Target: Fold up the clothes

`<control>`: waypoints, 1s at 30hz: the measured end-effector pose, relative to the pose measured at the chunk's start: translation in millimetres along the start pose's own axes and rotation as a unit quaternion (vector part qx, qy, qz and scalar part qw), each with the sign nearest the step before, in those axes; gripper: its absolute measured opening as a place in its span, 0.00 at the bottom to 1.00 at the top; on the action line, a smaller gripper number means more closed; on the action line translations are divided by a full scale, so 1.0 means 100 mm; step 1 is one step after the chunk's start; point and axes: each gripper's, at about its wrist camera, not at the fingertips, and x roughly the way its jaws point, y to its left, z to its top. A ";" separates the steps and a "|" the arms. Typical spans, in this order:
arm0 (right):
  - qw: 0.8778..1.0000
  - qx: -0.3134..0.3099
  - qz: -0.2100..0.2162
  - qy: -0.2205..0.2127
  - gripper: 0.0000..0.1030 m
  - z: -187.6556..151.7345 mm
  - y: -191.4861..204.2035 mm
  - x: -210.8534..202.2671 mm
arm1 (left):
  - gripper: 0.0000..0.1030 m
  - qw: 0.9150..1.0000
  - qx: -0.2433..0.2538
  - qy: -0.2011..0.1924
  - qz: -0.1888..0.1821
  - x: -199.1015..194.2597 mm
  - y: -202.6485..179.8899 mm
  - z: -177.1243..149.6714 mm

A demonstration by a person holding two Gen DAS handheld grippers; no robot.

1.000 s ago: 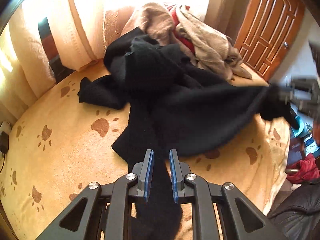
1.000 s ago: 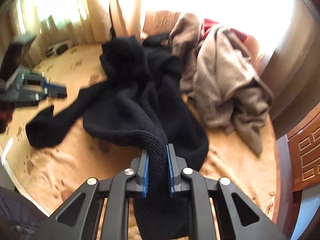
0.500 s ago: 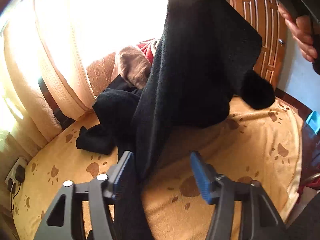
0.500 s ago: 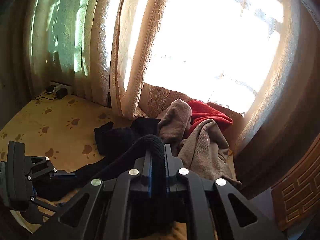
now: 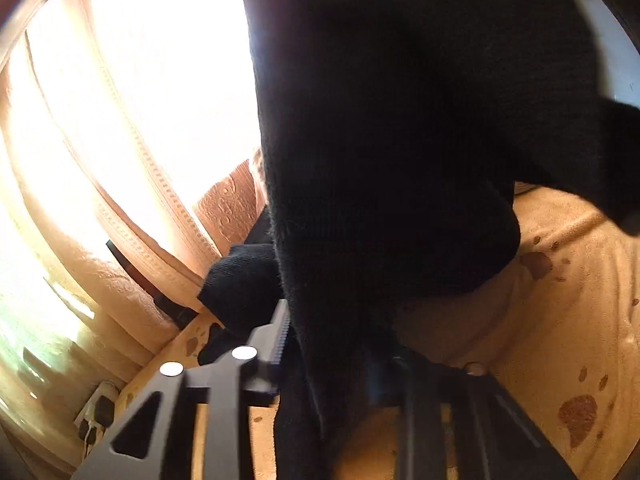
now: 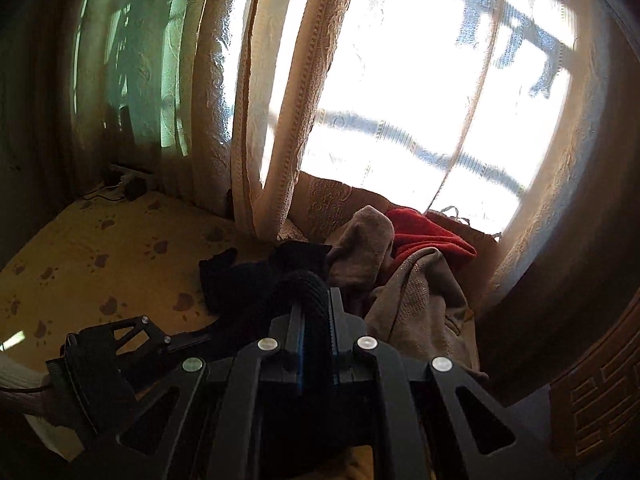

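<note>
Hanging above the paw-print yellow bed cover, the black knitted sweater is pinched in both tools: the left tool has just closed on its lower edge, the right tool clamps a ribbed fold.
</note>
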 end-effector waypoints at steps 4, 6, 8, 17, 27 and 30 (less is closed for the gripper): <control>1.000 0.004 0.004 -0.003 0.10 -0.01 -0.05 -0.01 | 0.05 0.999 -0.045 0.019 -0.016 0.10 0.20 0.11; 1.000 0.005 0.004 -0.004 0.10 -0.02 -0.08 0.00 | 0.05 0.997 -0.082 0.006 -0.010 0.01 0.46 0.24; 0.999 0.028 0.022 -0.005 0.12 -0.04 -0.22 0.02 | 0.05 0.991 -0.129 -0.015 0.010 -0.08 0.81 0.39; 0.990 0.140 -0.001 -0.029 1.00 -0.46 -0.78 -0.07 | 0.05 0.976 -0.198 -0.006 0.086 0.10 1.65 0.60; 0.993 -0.035 -0.066 0.094 1.00 -1.59 -0.07 0.59 | 0.05 0.969 -0.219 -0.018 0.115 -0.03 1.98 0.66; 0.981 -0.153 -0.093 0.077 1.00 -1.74 0.35 0.77 | 0.05 0.965 -0.226 -0.028 0.127 -0.18 2.14 0.71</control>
